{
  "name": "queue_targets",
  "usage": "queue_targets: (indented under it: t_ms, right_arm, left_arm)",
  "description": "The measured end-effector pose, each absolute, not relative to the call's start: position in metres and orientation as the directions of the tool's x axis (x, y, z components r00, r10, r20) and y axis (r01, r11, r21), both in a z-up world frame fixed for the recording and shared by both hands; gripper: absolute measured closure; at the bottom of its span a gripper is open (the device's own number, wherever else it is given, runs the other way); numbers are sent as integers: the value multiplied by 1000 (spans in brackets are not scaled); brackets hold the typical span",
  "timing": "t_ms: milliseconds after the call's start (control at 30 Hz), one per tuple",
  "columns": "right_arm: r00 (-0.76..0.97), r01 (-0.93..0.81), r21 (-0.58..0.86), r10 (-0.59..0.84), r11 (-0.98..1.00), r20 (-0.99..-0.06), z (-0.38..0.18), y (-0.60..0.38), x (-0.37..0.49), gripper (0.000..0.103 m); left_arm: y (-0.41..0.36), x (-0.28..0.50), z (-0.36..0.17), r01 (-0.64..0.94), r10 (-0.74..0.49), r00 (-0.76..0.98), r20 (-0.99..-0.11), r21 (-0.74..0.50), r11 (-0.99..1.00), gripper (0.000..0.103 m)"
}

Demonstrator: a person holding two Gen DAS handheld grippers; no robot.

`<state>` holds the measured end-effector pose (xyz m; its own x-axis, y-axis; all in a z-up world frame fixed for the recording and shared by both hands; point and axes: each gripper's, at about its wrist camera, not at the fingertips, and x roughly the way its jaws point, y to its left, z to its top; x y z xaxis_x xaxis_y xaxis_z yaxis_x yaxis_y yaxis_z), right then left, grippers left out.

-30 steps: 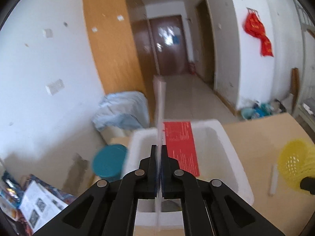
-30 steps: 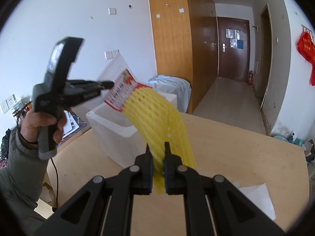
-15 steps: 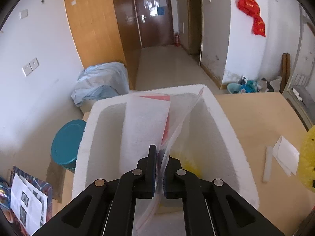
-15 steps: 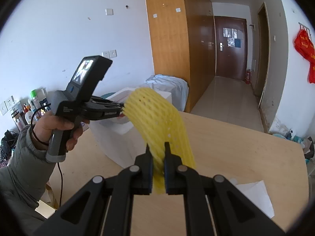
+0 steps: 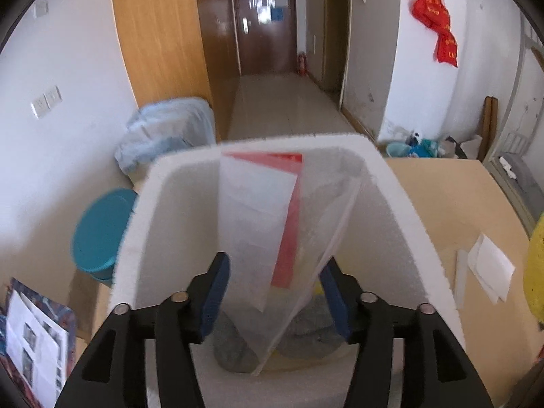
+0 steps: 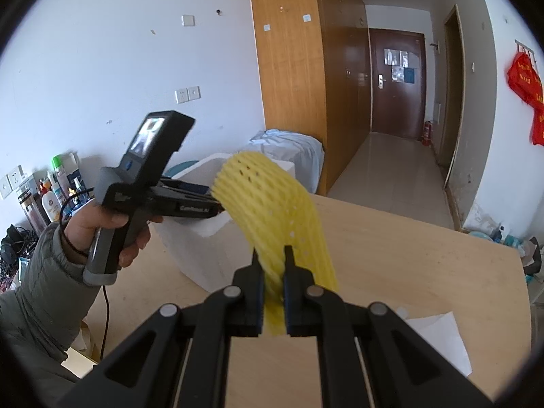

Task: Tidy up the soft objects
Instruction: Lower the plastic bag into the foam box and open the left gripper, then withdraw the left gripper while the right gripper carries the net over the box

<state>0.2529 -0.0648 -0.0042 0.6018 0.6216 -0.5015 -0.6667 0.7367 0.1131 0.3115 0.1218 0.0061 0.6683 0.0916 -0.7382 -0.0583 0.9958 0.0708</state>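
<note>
My left gripper [image 5: 273, 292] is open above the white foam box [image 5: 404, 210]. A clear plastic bag with a red-and-white card [image 5: 261, 224] stands loose between the jaws, dropping into the box onto grey soft items [image 5: 306, 333]. My right gripper [image 6: 272, 265] is shut on a yellow foam net sleeve [image 6: 275, 204], held above the wooden table [image 6: 408, 255] to the right of the box [image 6: 204, 248]. The left gripper's body shows in the right wrist view [image 6: 190, 204].
White paper sheets [image 5: 489, 268] lie on the table right of the box. A teal bin [image 5: 98, 234] and a blue-covered bundle [image 5: 170, 129] stand on the floor beyond the box. Bottles [image 6: 51, 190] line the left wall.
My left gripper has opened and let go of the plastic bag, which now slides into the box. My right gripper still holds the yellow sleeve, nearly still.
</note>
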Motion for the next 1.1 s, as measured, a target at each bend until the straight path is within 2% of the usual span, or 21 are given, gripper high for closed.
queue_targets:
  t_ms: [67,200,367,533,633,733,833,933,1100]
  right_arm:
    - [600,-670,109,622,734,-502,-5,-63,252,92]
    - [600,-675,104,626,731,-499,-3,-63,251,92]
    - [601,-678,103,629,728,-493,-2,-67,248,92]
    - [601,-684,98,634,723,-486,0,-69,246,92]
    - [598,-693,93,642,715,-480,2,-69,244,92]
    - [597,-705,72,645,706,-477,7,-62,244,92]
    - [585,-722,64,657,689,-475,11,-55,244,92]
    - [567,-738,58,665,672,-487,12,-45,250,92]
    - [541,-758,52,671,650,-508,13,-26,263,92]
  left_arm:
    - [118,305,11,-74,132,695,-707,113,991,35]
    - [116,290,26,-94,162,745,-647,139,986,34]
    - [119,272,43,-121,175,801,-572,131,984,27]
    - [126,250,55,-146,175,846,-504,97,985,25]
    - [131,234,57,-151,173,865,-471,85,985,14]
    - [136,212,56,-155,164,887,-432,56,986,11]
    - [138,193,57,-148,142,900,-413,17,989,0]
    - [142,170,60,-172,155,917,-368,-13,985,0]
    - [146,156,61,-204,180,918,-352,-31,978,0]
